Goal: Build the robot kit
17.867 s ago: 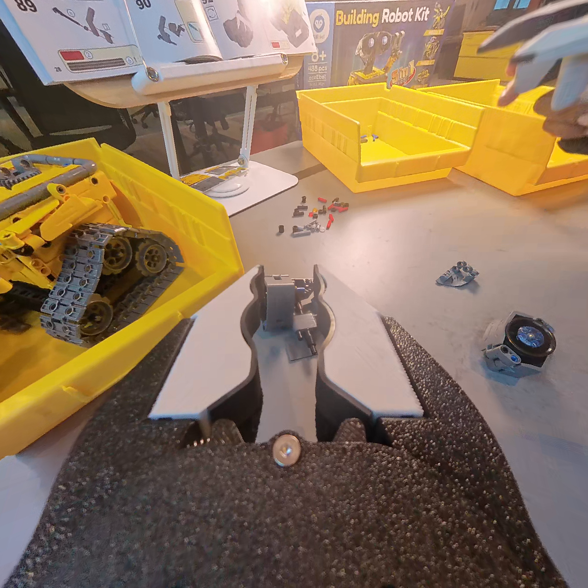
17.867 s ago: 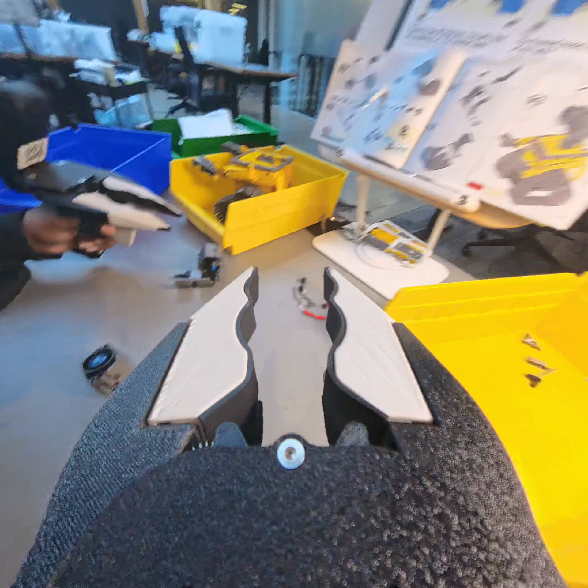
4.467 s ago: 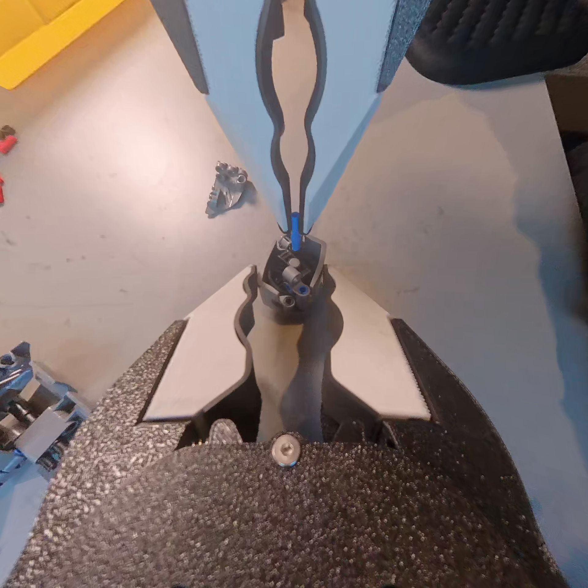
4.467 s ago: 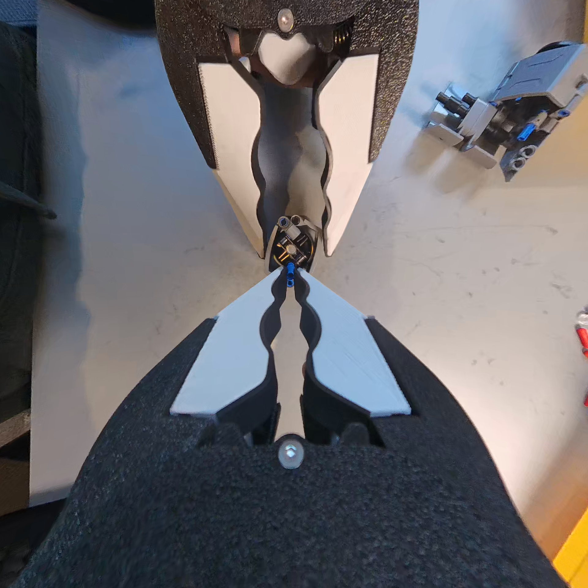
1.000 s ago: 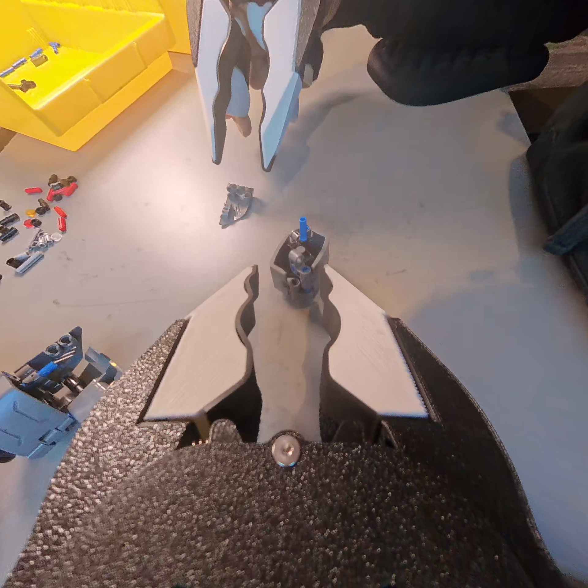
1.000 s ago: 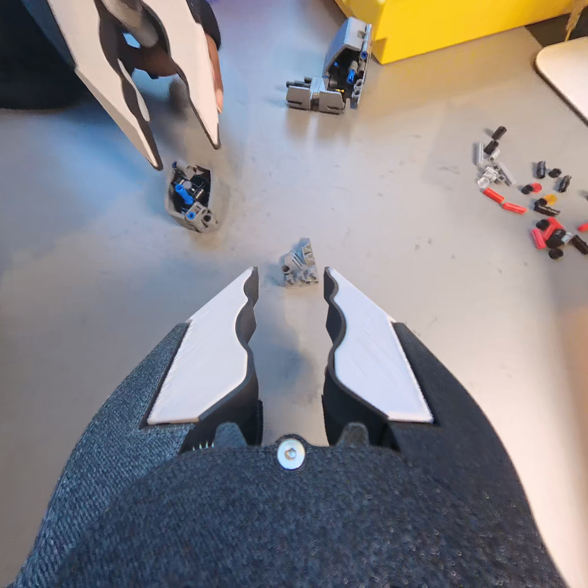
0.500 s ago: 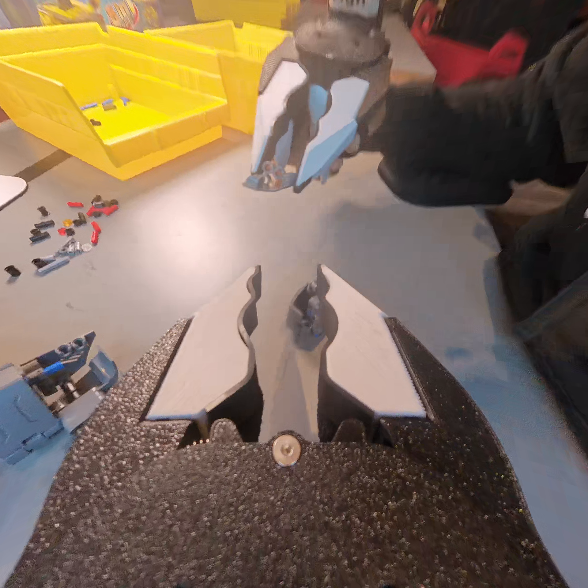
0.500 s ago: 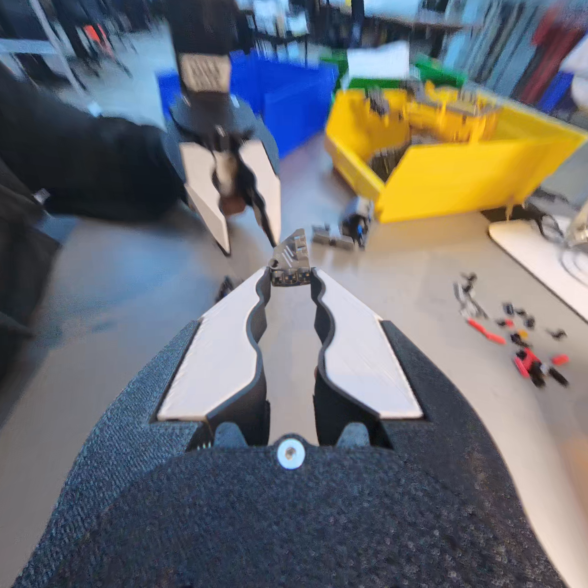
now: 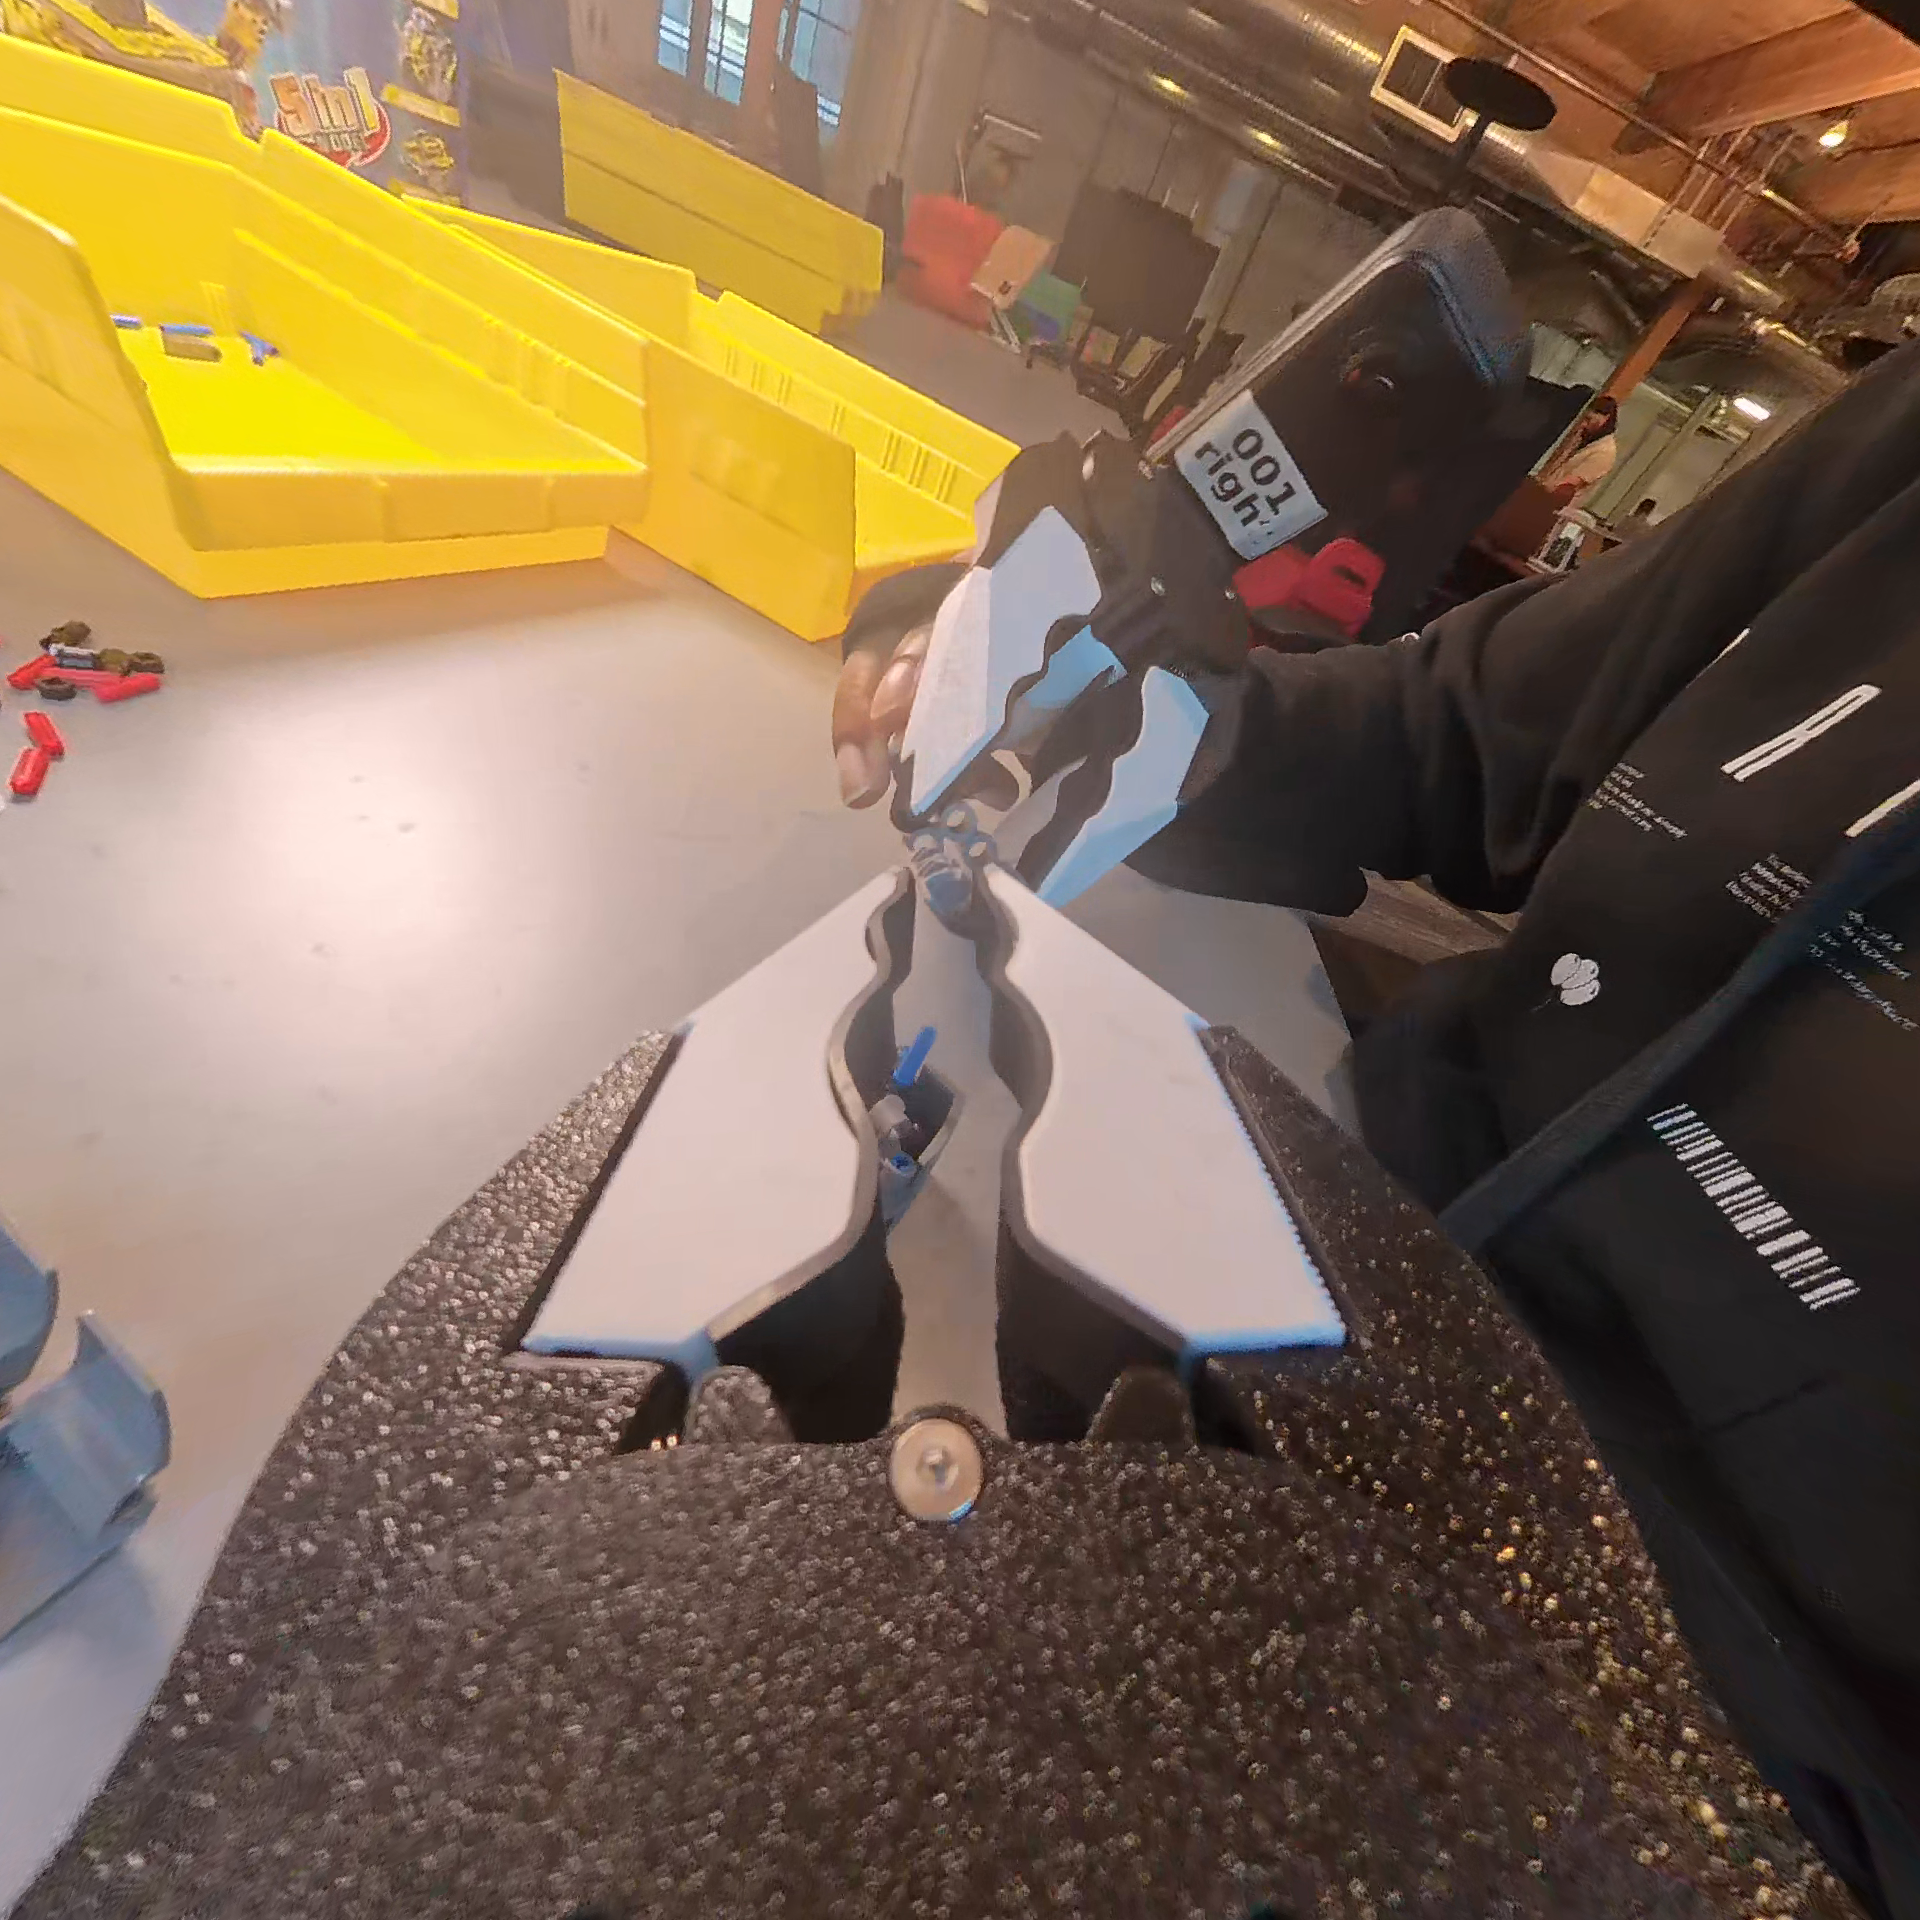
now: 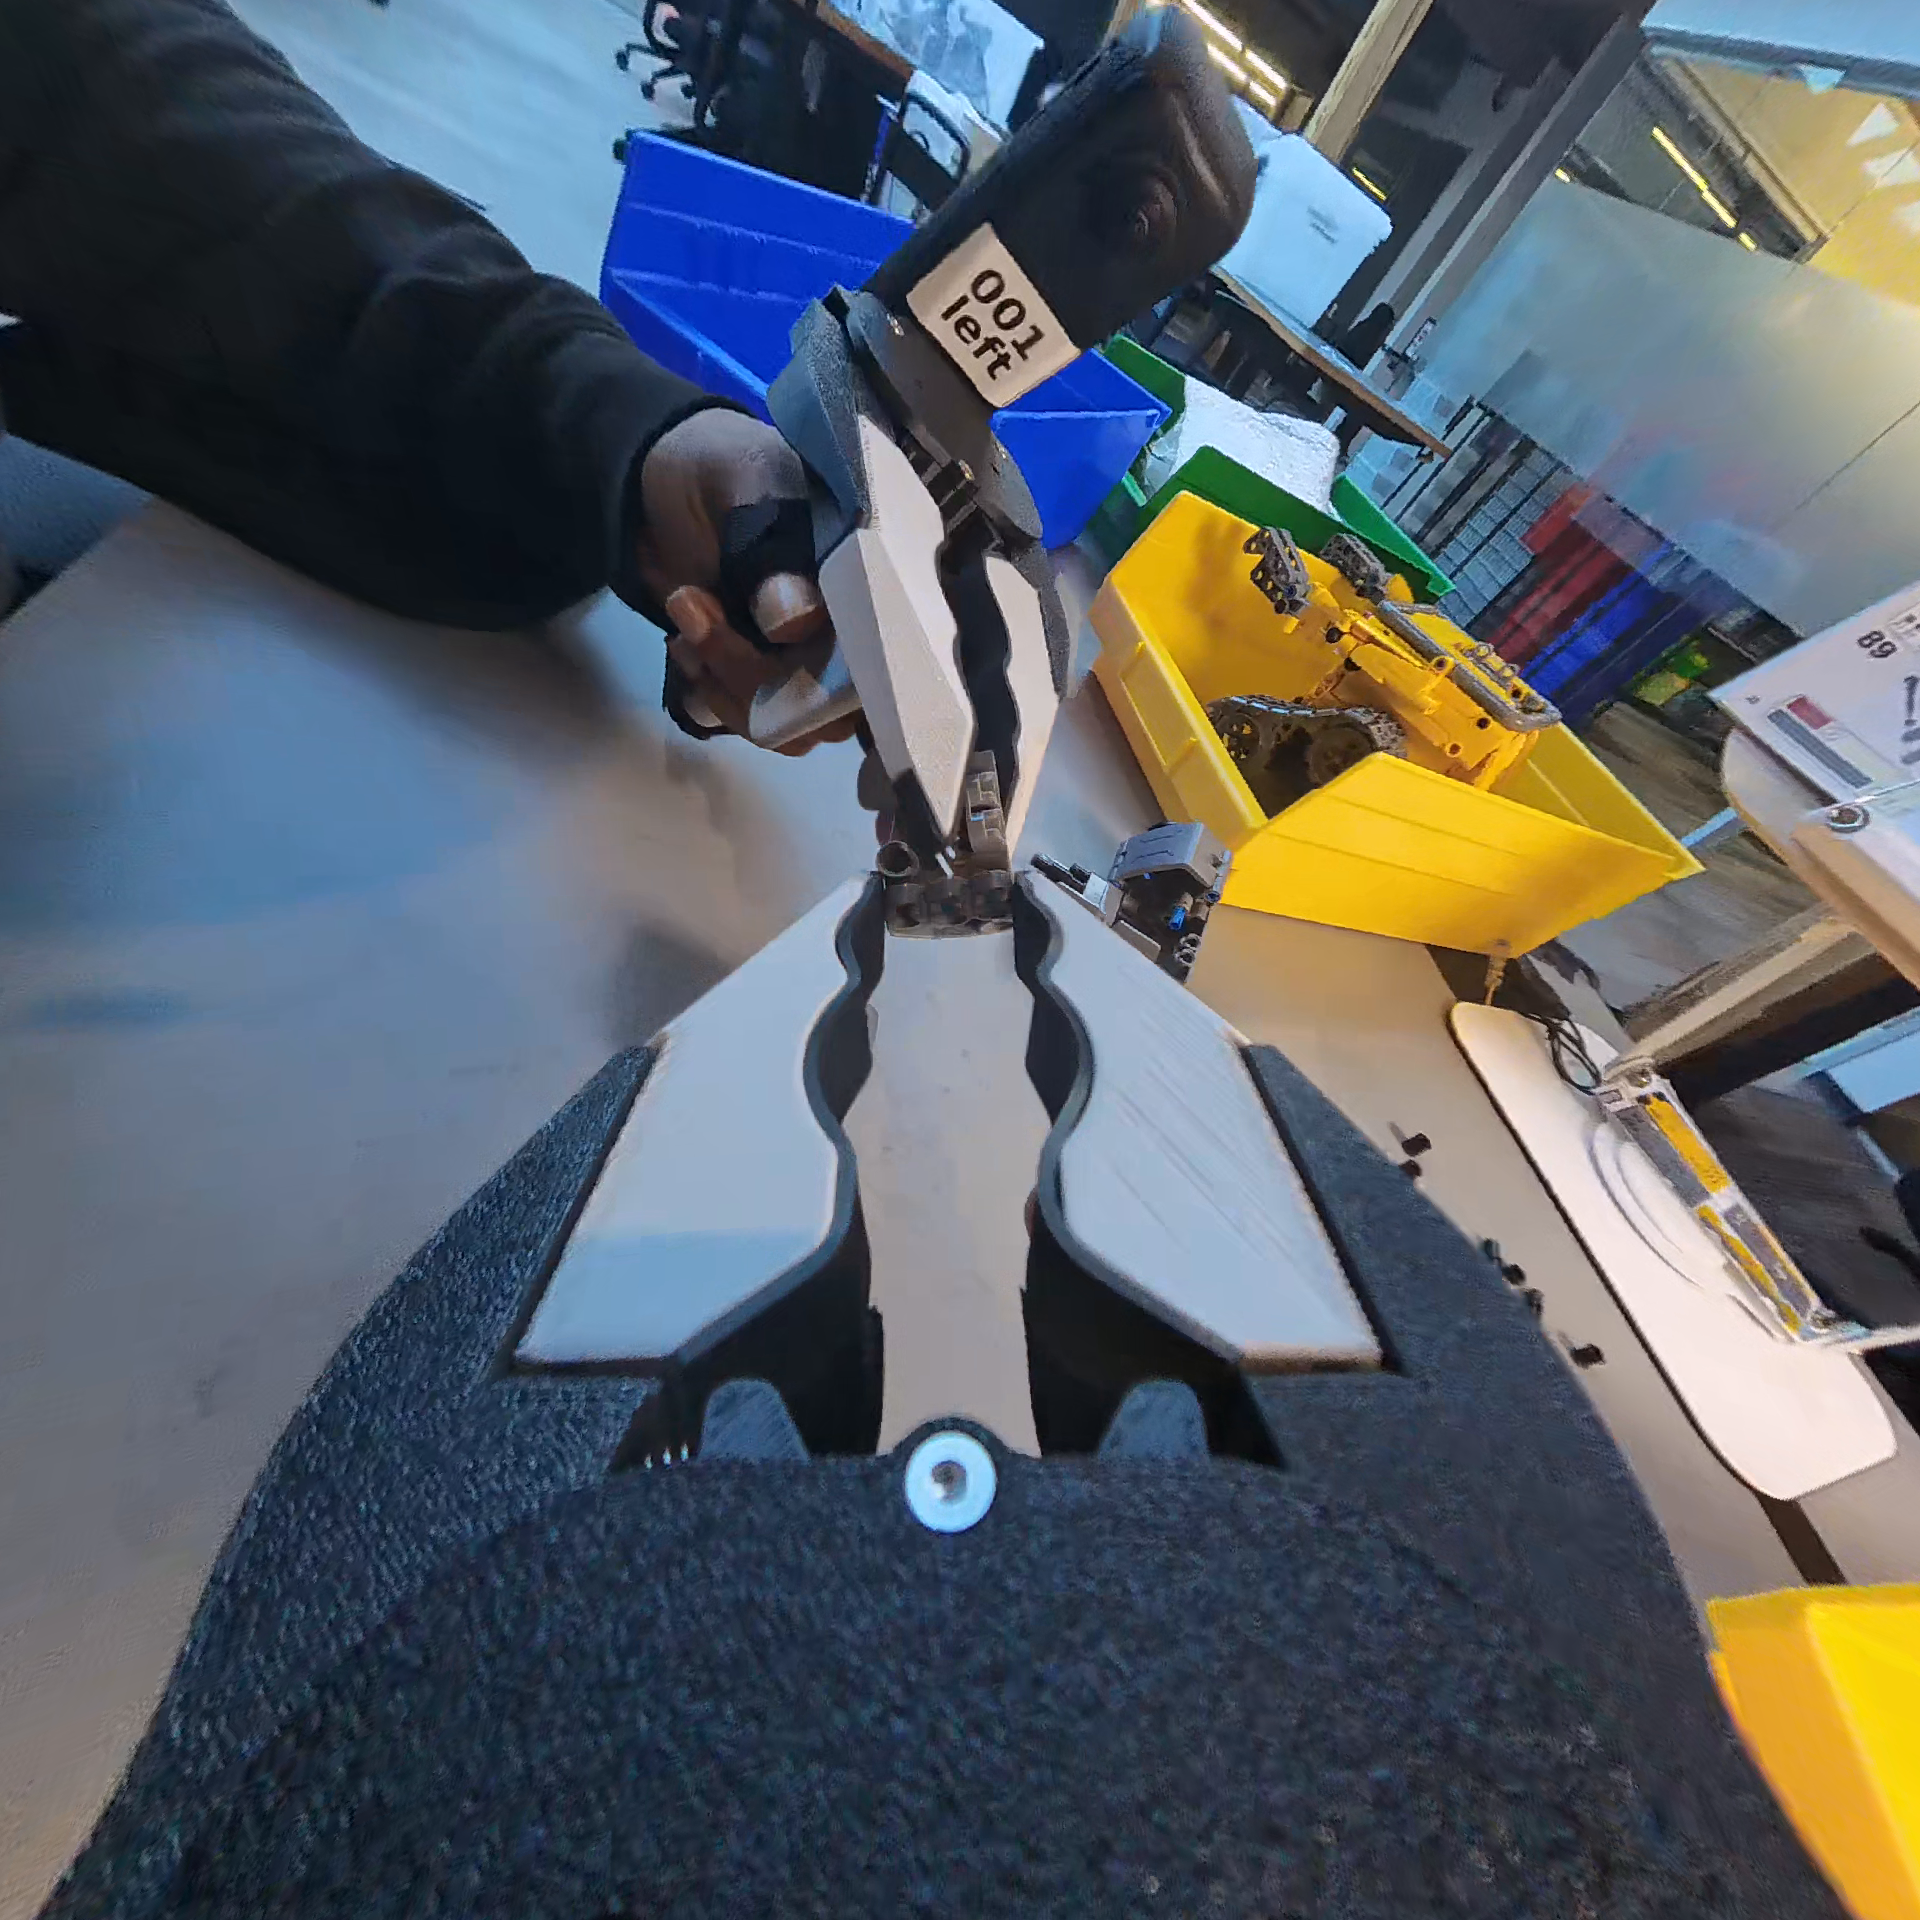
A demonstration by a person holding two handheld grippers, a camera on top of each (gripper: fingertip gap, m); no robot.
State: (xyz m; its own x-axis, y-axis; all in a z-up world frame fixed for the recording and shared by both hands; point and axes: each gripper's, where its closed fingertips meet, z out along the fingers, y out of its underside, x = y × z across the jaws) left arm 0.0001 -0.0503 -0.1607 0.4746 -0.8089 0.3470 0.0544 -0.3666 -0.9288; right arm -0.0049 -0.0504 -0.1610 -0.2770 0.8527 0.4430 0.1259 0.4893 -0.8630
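- Right wrist view: my right hand-held gripper point(image 10: 948, 902) pinches a grey connector piece point(image 10: 943, 900) at its tips.
- Left hand-held gripper point(image 9: 945, 883), nearly closed, clamps a small grey-blue assembly point(image 9: 948, 868), tip to tip for mating.

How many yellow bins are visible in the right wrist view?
2. One yellow bin, holding a tracked model, stands at mid-right; a second bin shows only its corner at lower right. Others may be outside the view.

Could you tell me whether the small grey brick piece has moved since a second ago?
Yes. The small grey brick piece has risen off the grey tabletop, clamped in the right gripper's jaws, beside another grey part in the left gripper.
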